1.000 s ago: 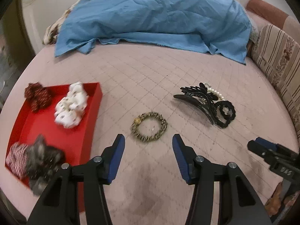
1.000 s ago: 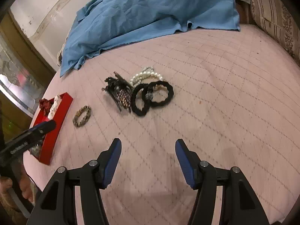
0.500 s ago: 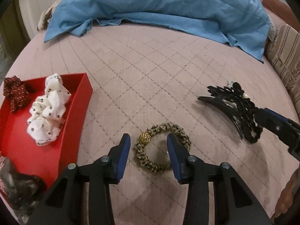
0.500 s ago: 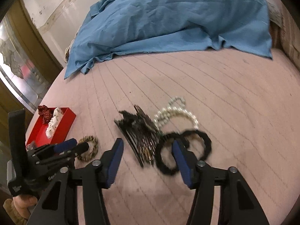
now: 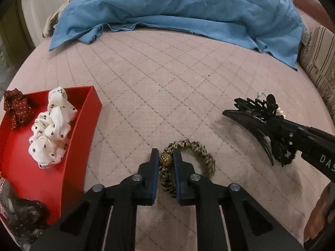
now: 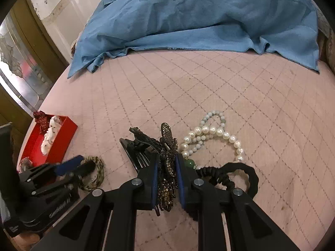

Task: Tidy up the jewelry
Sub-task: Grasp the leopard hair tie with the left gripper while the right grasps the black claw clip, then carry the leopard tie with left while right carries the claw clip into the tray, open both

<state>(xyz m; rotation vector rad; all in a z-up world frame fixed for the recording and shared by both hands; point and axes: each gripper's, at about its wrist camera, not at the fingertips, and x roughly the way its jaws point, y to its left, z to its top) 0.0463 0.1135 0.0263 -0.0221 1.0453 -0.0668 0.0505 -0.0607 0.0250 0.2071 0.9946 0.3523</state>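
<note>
Both wide before; left gripper (image 5: 165, 162) closing on leopard hair tie (image 5: 196, 146), right gripper (image 6: 166, 165) on rhinestone clip (image 6: 167, 146)

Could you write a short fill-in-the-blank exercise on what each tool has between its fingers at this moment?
1. The left tool is closing on the ____-print hair tie.
2. The right tool is closing on the rhinestone ____.
3. The white scrunchie lies in the ____ tray.
4. The pearl bracelets lie on the ____ quilt.

Missing: leopard; hair clip; red; pink
</note>
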